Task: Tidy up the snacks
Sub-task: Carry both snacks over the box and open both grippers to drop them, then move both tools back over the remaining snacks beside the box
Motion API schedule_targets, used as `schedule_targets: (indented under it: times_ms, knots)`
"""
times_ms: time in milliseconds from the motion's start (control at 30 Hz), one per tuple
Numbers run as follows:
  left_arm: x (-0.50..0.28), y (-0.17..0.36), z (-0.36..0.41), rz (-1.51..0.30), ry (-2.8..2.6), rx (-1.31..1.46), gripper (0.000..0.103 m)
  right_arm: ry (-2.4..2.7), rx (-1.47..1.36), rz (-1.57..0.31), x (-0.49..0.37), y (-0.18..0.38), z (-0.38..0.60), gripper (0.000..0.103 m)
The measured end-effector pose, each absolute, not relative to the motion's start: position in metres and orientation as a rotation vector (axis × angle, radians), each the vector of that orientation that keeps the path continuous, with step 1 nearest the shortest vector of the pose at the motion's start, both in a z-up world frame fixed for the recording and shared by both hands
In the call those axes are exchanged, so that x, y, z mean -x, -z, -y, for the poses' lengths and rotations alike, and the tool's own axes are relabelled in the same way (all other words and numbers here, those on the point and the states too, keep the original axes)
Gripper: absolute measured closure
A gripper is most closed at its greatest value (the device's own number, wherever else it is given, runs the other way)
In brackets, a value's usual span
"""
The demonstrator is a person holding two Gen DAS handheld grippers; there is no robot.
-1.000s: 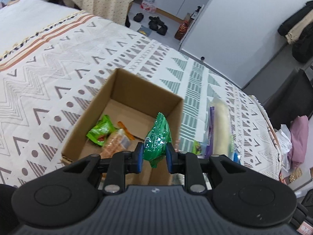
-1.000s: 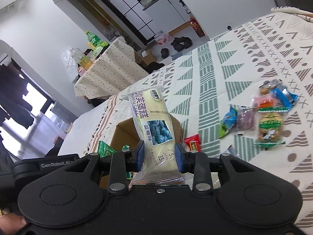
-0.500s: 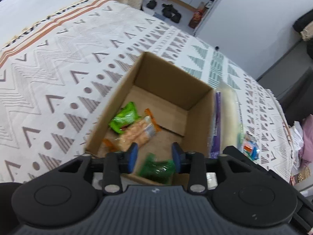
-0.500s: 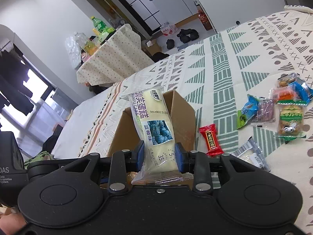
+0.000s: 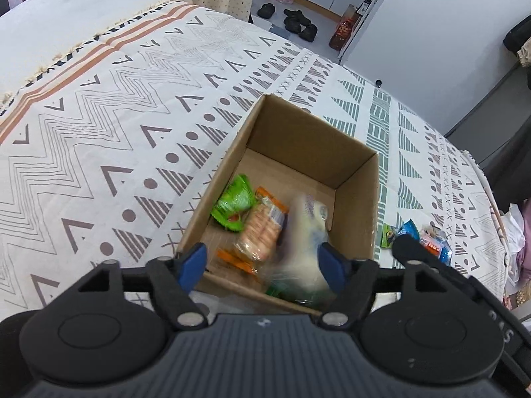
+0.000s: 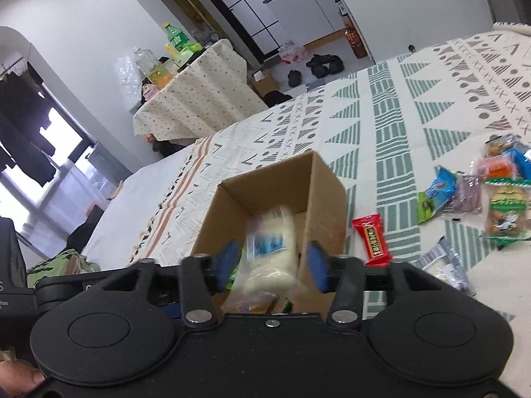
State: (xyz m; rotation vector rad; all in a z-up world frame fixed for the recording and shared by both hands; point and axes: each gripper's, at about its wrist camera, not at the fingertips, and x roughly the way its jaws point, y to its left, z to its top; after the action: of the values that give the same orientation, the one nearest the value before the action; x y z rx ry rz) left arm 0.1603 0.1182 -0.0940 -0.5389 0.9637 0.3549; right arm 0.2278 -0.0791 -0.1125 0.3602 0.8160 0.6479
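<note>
Hovering over the cardboard box (image 5: 356, 195), my left gripper (image 5: 264, 267) just spread, empty. Right gripper (image 6: 272, 263) just opened too, blueberry cake packet (image 6: 270, 248) tumbling in, blurred.

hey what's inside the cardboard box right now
Inside the cardboard box: a bright green packet, an orange-wrapped cracker pack, a blurred white blueberry cake pack, and a dark green packet mostly covered by it. Anything beneath is hidden.

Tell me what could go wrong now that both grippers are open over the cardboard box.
The blurred white blueberry cake packet is dropping into the cardboard box and may crush the cracker pack. The left gripper and right gripper, jaws just opened, hang close together and could collide.
</note>
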Motion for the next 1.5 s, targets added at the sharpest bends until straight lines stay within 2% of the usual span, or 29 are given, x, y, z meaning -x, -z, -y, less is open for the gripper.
schedule_targets:
  times_ms: [233,467,633,733,967,1033,1500]
  knots:
    - [-0.157,0.087,-0.103,-0.979,-0.361,0.500,0.020,-0.616,-0.310,-0.823,-0.220,0.108,0.097,0.027]
    - [-0.154,0.078,-0.084,-0.971,-0.361,0.444,0.012,-0.607,-0.301,-0.822,-0.213,0.100,0.117,0.021]
    - [-0.153,0.070,-0.068,-0.944,-0.358,0.409,0.000,-0.603,-0.268,-0.824,-0.213,0.093,0.131,0.019]
    - [-0.152,0.066,-0.060,-0.937,-0.343,0.405,0.000,-0.601,-0.269,-0.813,-0.212,0.089,0.142,0.013]
    - [-0.149,0.058,-0.040,-0.903,-0.334,0.368,0.000,-0.593,-0.284,-0.800,-0.212,0.084,0.164,0.010]
    - [-0.147,0.056,-0.035,-0.886,-0.319,0.371,0.000,-0.596,-0.280,-0.796,-0.212,0.081,0.169,0.006]
    - [-0.153,0.050,0.003,-0.897,-0.250,0.344,0.000,-0.567,-0.279,-0.772,-0.217,0.073,0.212,0.001]
